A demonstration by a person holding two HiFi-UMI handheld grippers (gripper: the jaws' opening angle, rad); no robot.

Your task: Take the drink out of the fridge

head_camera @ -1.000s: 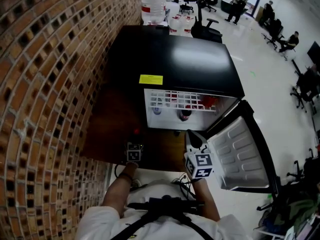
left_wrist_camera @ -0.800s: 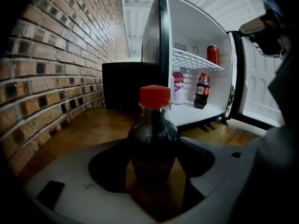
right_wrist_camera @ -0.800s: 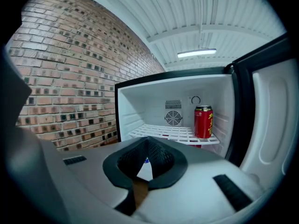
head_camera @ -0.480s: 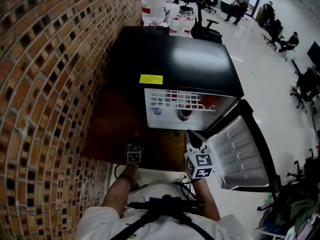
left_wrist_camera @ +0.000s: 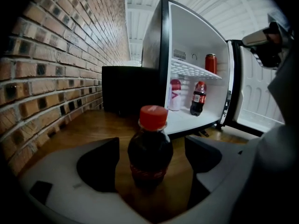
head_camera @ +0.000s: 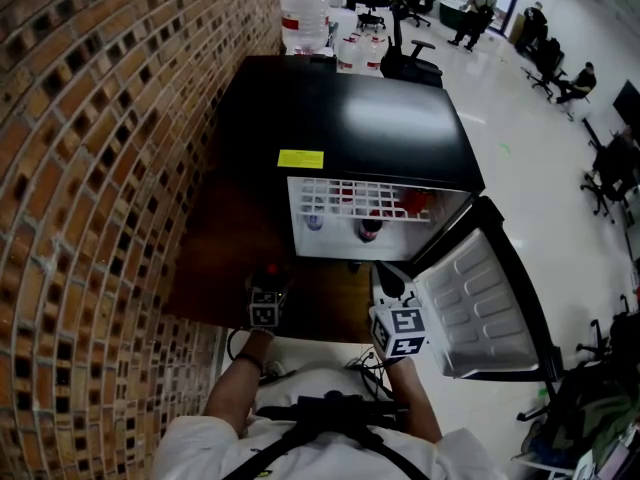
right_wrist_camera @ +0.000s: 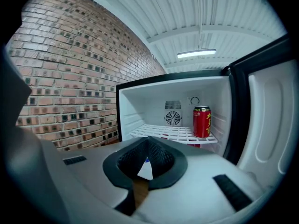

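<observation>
1. Jaws, left gripper (left_wrist_camera: 150, 140): apart, having just been opening. Both pads (left_wrist_camera: 100, 164) stand clear of the bottle (left_wrist_camera: 150, 148) between them, with a gap on either side. This reads as a release, the jaws spread so that the gripper can back away without knocking the bottle over.
2. Bottle: dark drink, red cap, red band low on the body. It stands upright on the table (left_wrist_camera: 88, 125), outside the fridge (left_wrist_camera: 161, 50) and in front of its open mouth. As the task's drink, it is judged already out and set down.
3. Jaws, right gripper (right_wrist_camera: 147, 143): together, with nothing clamped. Only a sliver of background shows through at the tip. The gripper is aimed at the fridge interior and appears idle, probably parked after the door work.
4. Table: brown wood, carrying both bottle and fridge, set along the brick wall (head_camera: 90, 168). The free strip in front of the fridge serves as the landing spot.
5. Fridge: small, black outside, white inside. Its door (head_camera: 480, 303) is swung wide to the person's right, leaving a clear reach inside.
6. Remaining stock: a red can (right_wrist_camera: 202, 121) on the wire shelf (left_wrist_camera: 191, 70), a second bottle (left_wrist_camera: 198, 98) and a pale container (left_wrist_camera: 174, 94) on the fridge floor, all untouched.
7. Risk, judged: a pad clipping the bottle on withdrawal could tip it.
</observation>
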